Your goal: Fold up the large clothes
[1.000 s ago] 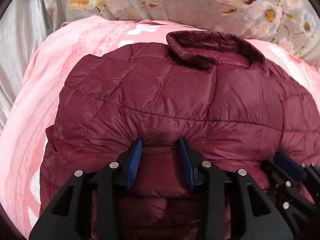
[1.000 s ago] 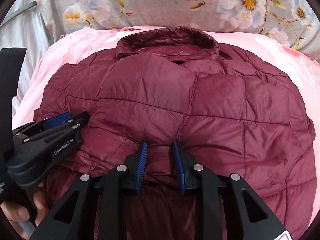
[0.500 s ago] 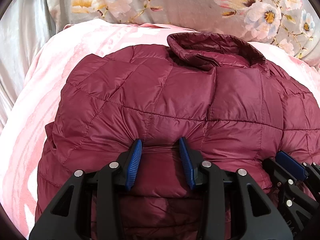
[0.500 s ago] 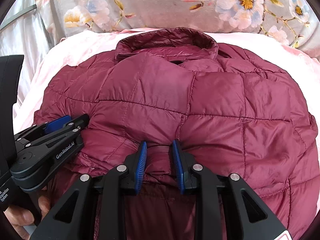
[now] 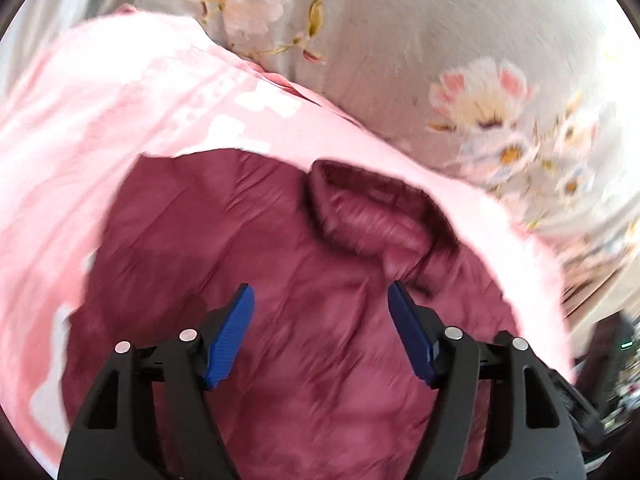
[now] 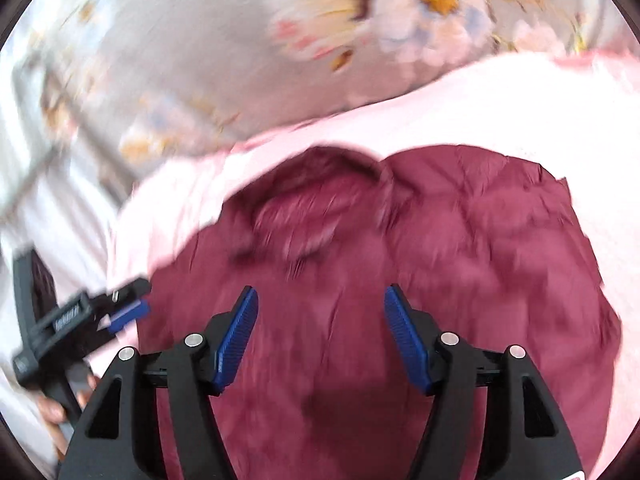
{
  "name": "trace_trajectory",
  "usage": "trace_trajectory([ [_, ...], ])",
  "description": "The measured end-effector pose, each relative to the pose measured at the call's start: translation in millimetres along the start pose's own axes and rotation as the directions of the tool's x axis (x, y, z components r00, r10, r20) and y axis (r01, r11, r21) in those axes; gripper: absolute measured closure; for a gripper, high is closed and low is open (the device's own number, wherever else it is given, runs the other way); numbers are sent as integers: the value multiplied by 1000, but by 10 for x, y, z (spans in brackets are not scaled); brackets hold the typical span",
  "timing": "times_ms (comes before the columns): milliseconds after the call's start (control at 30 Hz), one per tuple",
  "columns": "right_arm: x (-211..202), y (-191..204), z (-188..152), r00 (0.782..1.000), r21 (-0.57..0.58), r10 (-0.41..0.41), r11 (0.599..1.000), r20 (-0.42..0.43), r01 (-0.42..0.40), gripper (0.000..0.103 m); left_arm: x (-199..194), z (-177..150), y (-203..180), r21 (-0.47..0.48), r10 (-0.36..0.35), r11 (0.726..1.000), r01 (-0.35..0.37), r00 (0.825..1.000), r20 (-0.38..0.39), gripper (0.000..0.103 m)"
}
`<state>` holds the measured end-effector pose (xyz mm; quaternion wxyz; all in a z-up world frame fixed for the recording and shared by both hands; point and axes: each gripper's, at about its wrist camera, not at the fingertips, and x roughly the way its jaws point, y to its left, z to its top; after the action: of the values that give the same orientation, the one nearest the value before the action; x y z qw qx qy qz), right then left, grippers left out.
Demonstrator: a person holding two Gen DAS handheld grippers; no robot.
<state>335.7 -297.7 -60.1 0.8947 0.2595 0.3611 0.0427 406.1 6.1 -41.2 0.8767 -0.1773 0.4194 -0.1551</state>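
Both grippers have let go – half a second ago each was pinched shut on a ridge of the maroon puffer jacket (image 5: 320, 320), and now the left gripper (image 5: 320, 336) and the right gripper (image 6: 320, 336) stand with their blue pads wide apart and nothing between them. Both views are smeared by motion, so the tools look to be lifting and swinging away from the cloth rather than hanging in place.

The jacket lies on the pink sheet (image 5: 120, 128) of the bed, its collar (image 5: 372, 216) toward the far edge, where the floral pillow (image 5: 440, 60) rests. In the right wrist view the left gripper shows out at the jacket's left side over the sheet, well apart from the right one, where before the two sat close together on the cloth.

Judged from this, one fold has just been laid down and released. The puffy fill may spring the fold back open, and blur hides how flat it sits – the next grasp will likely need a fresh edge
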Motion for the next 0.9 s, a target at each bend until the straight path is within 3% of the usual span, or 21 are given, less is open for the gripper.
trace_trajectory([
  [133, 442, -257, 351, 997, 127, 58, 991, -50, -51, 38, 446, 279, -73, -46, -23, 999, 19, 996, -81, 36],
  [267, 852, -405, 436, 991, 190, 38, 982, -126, -14, 38, 888, 300, -30, -115, -54, 993, 34, 983, -178, 40],
  [333, 931, -317, 453, 986, 151, 46, 988, -159, -22, 42, 997, 277, -17, -136, -74, 990, 45, 973, -217, 57],
  [367, 964, -218, 463, 982, 111, 59, 993, -181, -40, 60, 1045, 262, -5, -152, -99, 986, 64, 967, -235, 63],
  [400, 985, -115, 481, 978, 74, 69, 996, -198, -55, 73, 1072, 251, 5, -162, -111, 984, 72, 963, -245, 74],
  [433, 975, -38, 487, 976, 54, 84, 996, -199, -74, 93, 1094, 238, 16, -175, -123, 981, 80, 960, -252, 86],
  [567, 576, 258, 539, 987, -45, 149, 987, -57, -152, 94, 886, 204, 44, -162, -130, 982, 99, 974, -187, 93],
  [633, 594, 273, 446, 997, -117, 47, 992, -55, -54, 94, 792, 136, 37, -113, -100, 990, 83, 982, -159, 93],
  [700, 770, 155, 356, 994, -141, -66, 989, -88, 53, 94, 892, 42, 60, -60, -24, 998, 13, 984, -177, 94],
  [800, 930, -98, 257, 987, -87, -88, 993, -132, 77, 95, 1009, -47, 153, -57, -9, 998, -1, 984, -181, 94],
  [900, 974, -216, 193, 988, -62, -60, 997, -140, 52, 97, 1006, -86, 104, -6, 12, 1000, -13, 988, -152, 94],
])
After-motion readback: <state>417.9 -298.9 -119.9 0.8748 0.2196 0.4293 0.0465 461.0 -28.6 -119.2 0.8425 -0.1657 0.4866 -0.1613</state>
